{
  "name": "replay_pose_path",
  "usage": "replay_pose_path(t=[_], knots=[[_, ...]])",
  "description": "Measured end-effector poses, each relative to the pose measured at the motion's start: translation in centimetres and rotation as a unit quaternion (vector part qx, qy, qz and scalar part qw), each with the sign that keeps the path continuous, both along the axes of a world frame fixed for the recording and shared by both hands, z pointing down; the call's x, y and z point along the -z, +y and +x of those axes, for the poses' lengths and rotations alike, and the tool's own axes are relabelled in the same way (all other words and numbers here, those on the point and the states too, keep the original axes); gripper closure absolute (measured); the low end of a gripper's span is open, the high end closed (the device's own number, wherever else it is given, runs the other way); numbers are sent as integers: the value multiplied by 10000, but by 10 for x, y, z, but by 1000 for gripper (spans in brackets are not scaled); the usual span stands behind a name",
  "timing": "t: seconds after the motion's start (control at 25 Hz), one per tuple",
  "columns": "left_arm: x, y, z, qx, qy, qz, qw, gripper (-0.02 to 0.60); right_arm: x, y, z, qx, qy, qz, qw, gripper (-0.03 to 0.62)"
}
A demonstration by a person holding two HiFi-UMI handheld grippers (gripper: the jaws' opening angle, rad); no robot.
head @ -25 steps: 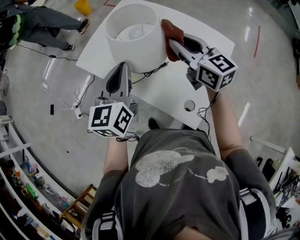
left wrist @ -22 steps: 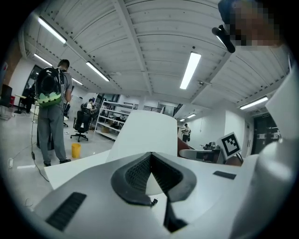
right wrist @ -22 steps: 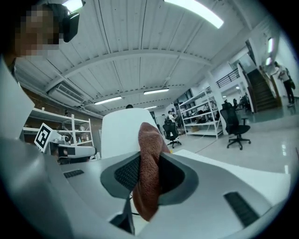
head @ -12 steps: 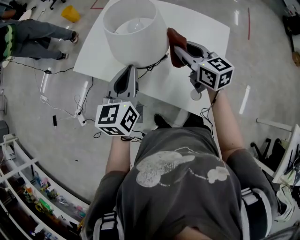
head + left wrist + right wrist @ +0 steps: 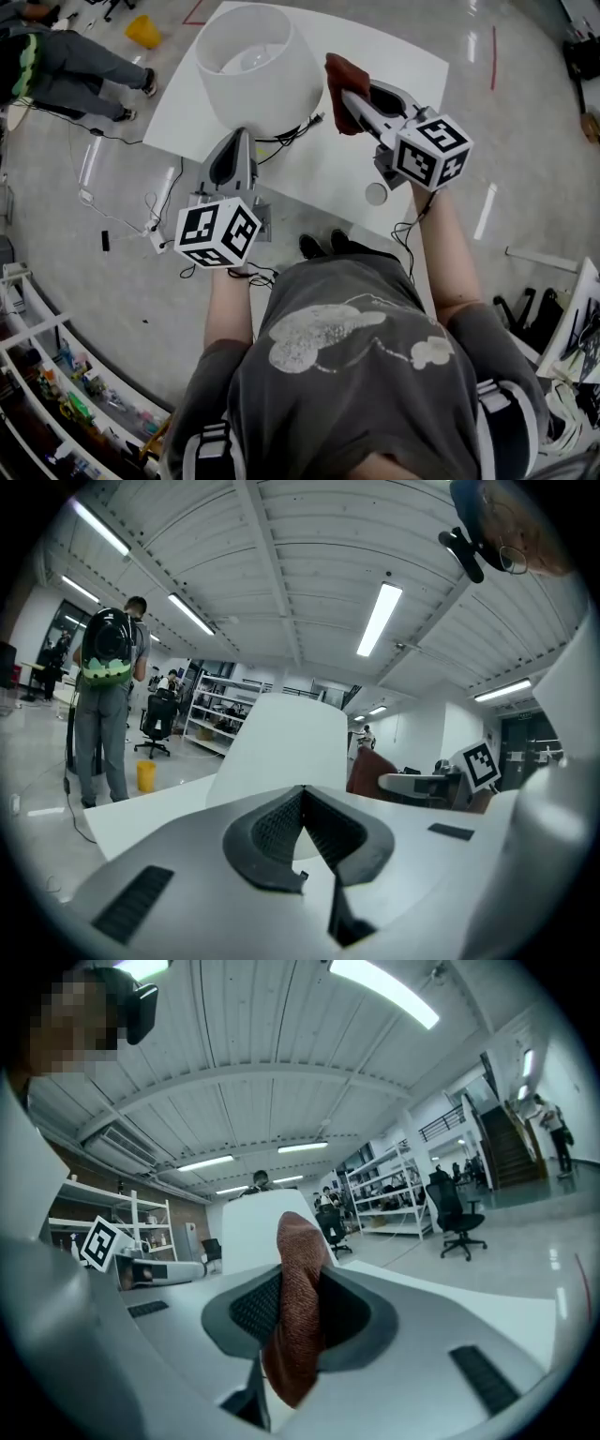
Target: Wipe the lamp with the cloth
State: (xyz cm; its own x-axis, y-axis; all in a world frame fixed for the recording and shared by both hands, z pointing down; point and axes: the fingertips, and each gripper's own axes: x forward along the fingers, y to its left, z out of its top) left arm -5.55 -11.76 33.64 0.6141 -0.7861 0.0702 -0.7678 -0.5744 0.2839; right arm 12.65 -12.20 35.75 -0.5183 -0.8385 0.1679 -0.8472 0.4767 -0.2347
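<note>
A lamp with a white drum shade [image 5: 258,70] stands on the white table [image 5: 394,84], its black cord [image 5: 295,131] trailing toward me. My right gripper [image 5: 349,96] is shut on a reddish-brown cloth [image 5: 339,82] just right of the shade, a small gap apart. The cloth [image 5: 298,1307] hangs between the jaws in the right gripper view, with the shade [image 5: 255,1227] behind it. My left gripper [image 5: 234,150] is shut and empty at the table's near edge, below the shade. In the left gripper view the shade [image 5: 281,747] rises straight ahead.
A round hole [image 5: 376,193] sits near the table's front edge. A person [image 5: 66,66] stands on the floor at far left beside a yellow bin [image 5: 142,31]. Cables [image 5: 131,220] lie on the floor left of the table.
The right gripper with the cloth has pulled a little away from the shade's right side. The left gripper stays by the table's near edge.
</note>
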Motion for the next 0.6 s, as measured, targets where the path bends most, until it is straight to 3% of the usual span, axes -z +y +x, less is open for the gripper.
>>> replay_pose_path(t=[0.32,0.6], knots=[[36,12,-4,496,-106,276,9983,574,72,-12,-35,843,-128,815,9930,503],[43,13,-10,643,-84,235,9976,574,76,-16,-67,1185,84,899,9888,503]])
